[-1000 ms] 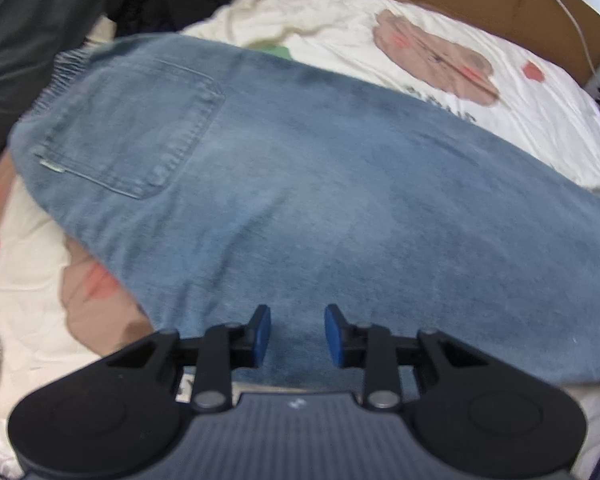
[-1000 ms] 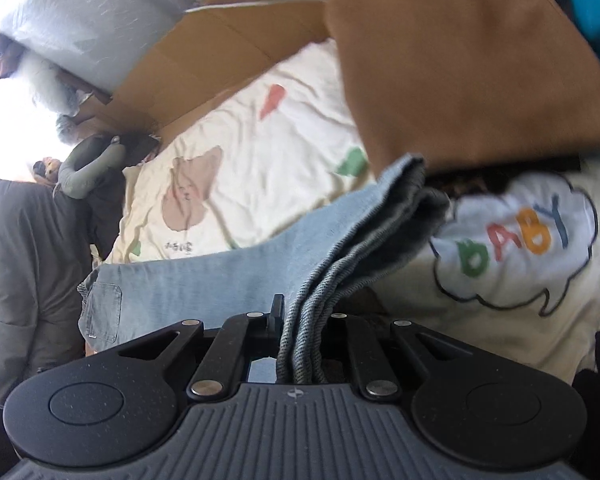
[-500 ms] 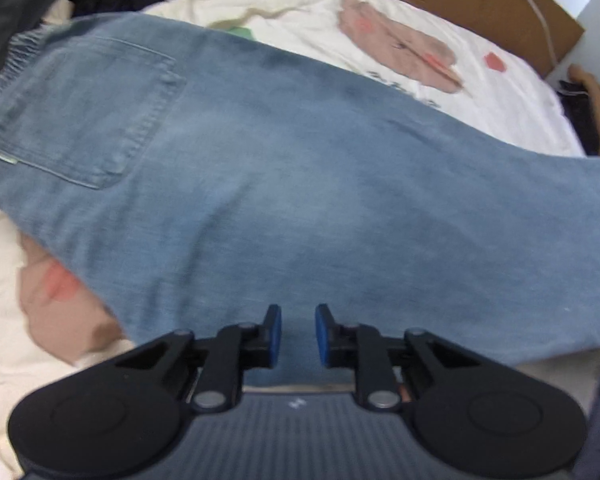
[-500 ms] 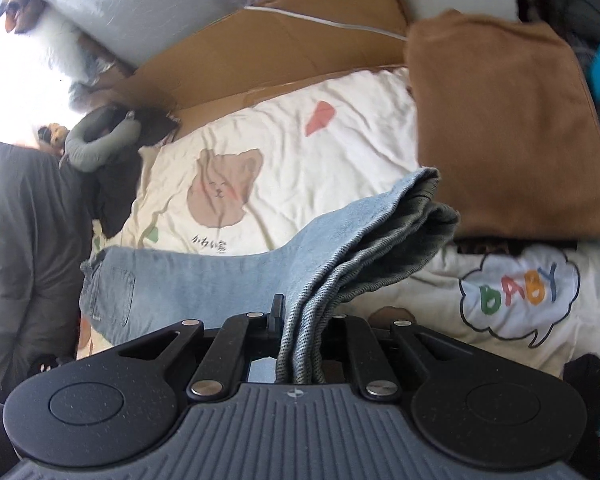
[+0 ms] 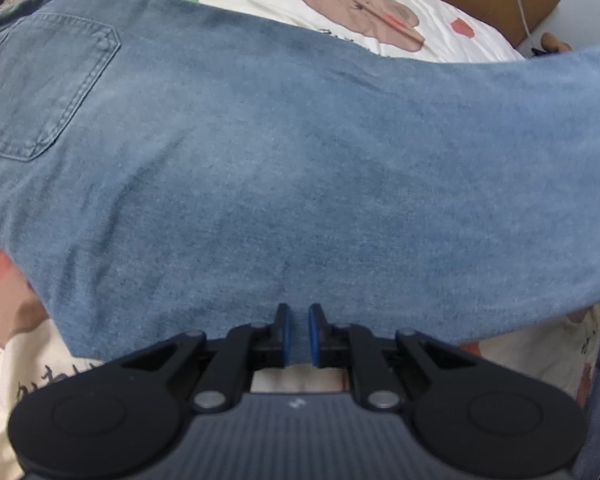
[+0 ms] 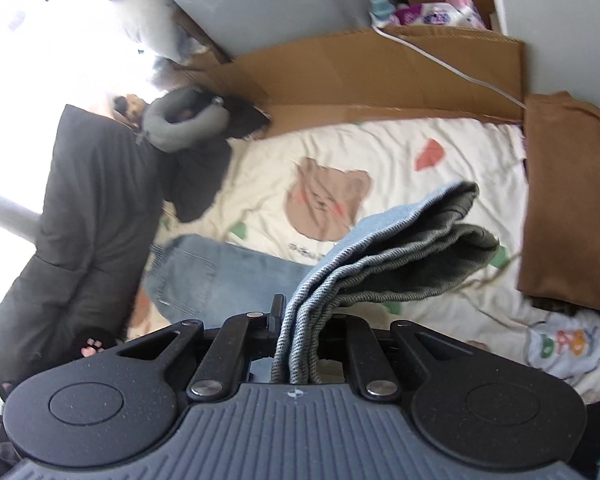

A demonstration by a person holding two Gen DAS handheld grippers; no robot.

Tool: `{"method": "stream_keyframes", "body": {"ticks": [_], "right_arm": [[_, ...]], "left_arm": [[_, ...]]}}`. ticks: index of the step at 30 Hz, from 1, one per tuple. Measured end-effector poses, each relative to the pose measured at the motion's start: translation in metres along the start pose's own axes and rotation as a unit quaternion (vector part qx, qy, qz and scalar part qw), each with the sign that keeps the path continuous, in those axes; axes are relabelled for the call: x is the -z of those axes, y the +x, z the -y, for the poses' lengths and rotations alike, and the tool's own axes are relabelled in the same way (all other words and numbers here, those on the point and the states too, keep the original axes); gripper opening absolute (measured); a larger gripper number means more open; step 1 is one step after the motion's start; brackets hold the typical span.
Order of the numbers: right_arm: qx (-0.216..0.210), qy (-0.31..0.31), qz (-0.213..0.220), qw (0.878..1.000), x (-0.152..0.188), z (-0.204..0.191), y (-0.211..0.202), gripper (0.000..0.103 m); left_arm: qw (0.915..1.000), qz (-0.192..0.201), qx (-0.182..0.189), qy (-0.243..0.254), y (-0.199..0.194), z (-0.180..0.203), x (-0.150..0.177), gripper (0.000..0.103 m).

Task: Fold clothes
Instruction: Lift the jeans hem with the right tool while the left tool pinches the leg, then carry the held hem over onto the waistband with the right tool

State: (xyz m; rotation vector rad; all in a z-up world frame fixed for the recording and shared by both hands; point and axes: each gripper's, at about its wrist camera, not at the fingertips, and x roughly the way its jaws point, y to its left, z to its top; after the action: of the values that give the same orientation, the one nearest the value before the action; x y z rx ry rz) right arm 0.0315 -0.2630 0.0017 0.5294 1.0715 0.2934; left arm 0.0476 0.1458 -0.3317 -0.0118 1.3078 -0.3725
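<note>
Light blue jeans point(image 5: 300, 160) lie across the cream bear-print bedsheet point(image 5: 360, 12), back pocket point(image 5: 48, 92) at the left. My left gripper point(image 5: 300, 334) points steeply down at their near edge, its blue pads nearly together with the denim edge pinched between them. In the right wrist view my right gripper point(image 6: 300, 320) is shut on the bunched leg ends point(image 6: 400, 256), held high above the bed. From there the jeans run down to the waist part point(image 6: 204, 276) on the sheet. The right gripper's right fingertip is hidden by the denim.
A folded brown garment point(image 6: 568, 208) lies at the bed's right side. Cardboard point(image 6: 380, 68) with a white cable point(image 6: 448, 64) lines the far edge. A dark jacket point(image 6: 88, 220) and a grey neck pillow point(image 6: 184, 120) sit at the left. A hand point(image 5: 554, 42) shows at the far right.
The left gripper's jaws have closed onto the jeans' near edge. The right gripper has risen with the leg ends, so the leg now lifts off the bed at the right.
</note>
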Motion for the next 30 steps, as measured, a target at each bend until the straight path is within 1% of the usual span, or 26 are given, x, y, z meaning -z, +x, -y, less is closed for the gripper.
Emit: {"method": "stream_keyframes", "body": {"ticks": [2,5,7,10,18,23,28,30], "right_arm": [[-0.008,0.001,0.010,1.000,0.002,-0.003,0.001,0.008],[-0.015,0.002,0.022,1.000,0.004,-0.005,0.002,0.008],[-0.014,0.007,0.023,1.000,0.005,-0.005,0.001,0.008],[-0.016,0.010,0.028,0.999,0.005,-0.006,0.000,0.008],[-0.032,-0.004,0.027,0.999,0.006,-0.021,0.000,0.008],[-0.036,-0.015,0.022,0.999,0.005,-0.027,0.000,0.008],[-0.043,-0.011,0.017,0.999,0.004,-0.020,0.001,0.008],[-0.044,-0.013,0.016,0.999,0.004,-0.017,0.001,0.008]], "left_arm": [[0.9998,0.002,0.006,0.018,0.000,0.003,0.000,0.010],[0.9996,-0.001,0.014,0.025,0.004,0.000,-0.003,0.010],[0.9995,-0.005,0.017,0.027,0.010,-0.003,-0.008,0.009],[0.9989,-0.003,0.017,0.044,0.017,-0.002,-0.019,0.009],[0.9970,0.014,0.023,0.072,0.029,0.007,-0.063,0.009],[0.9972,0.023,0.021,0.068,0.041,0.014,-0.094,0.009],[0.9960,0.032,0.015,0.082,0.053,0.026,-0.126,0.009],[0.9961,0.032,0.015,0.081,0.058,0.024,-0.141,0.009]]}}
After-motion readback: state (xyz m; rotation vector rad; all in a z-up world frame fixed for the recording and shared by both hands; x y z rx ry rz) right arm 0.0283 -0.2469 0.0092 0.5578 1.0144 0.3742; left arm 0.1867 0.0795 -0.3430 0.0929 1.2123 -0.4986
